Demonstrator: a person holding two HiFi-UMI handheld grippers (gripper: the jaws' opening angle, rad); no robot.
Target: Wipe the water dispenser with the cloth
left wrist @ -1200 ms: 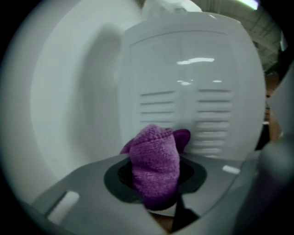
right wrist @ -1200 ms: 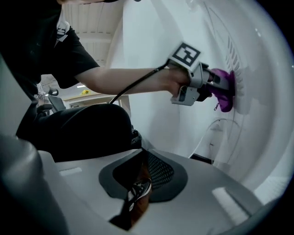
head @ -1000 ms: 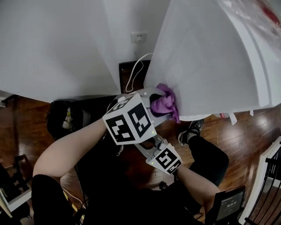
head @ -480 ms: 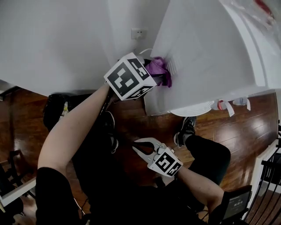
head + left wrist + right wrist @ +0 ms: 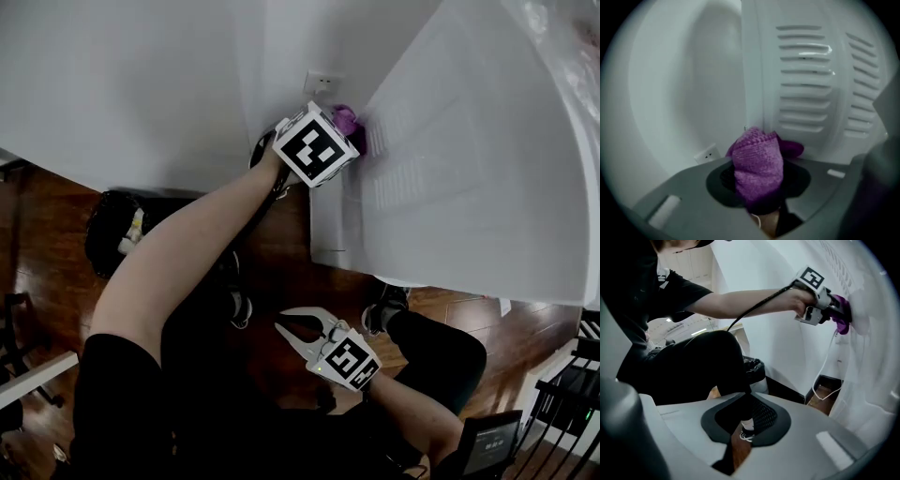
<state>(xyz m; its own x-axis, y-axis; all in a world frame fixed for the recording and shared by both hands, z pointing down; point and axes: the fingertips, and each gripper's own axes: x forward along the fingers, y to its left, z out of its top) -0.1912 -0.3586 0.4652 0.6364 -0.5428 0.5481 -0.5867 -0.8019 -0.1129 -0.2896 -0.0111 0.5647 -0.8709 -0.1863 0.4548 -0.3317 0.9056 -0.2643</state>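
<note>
Our left tool (image 5: 345,136) pinches the purple cloth (image 5: 757,164) and holds it against the white water dispenser (image 5: 450,159), at its corner just beside the vent slots (image 5: 811,79), near the wall socket (image 5: 322,82). Our right tool (image 5: 286,328) hangs low over the wooden floor (image 5: 281,253), its jaws pressed together on nothing.

The purple knitted cloth (image 5: 757,164) looks soft and coarse, its ribbed weave matt and slightly fuzzy. The white plastic water dispenser (image 5: 811,84) is smooth, with a faint satin sheen along its moulded louvre slats. The left gripper (image 5: 757,192) has fingers (image 5: 679,201) of smooth matt grey plastic around a black, finely textured pad (image 5: 721,180), and the reddish-brown wooden plank floor (image 5: 530,328) looks polished and glossy.
</note>
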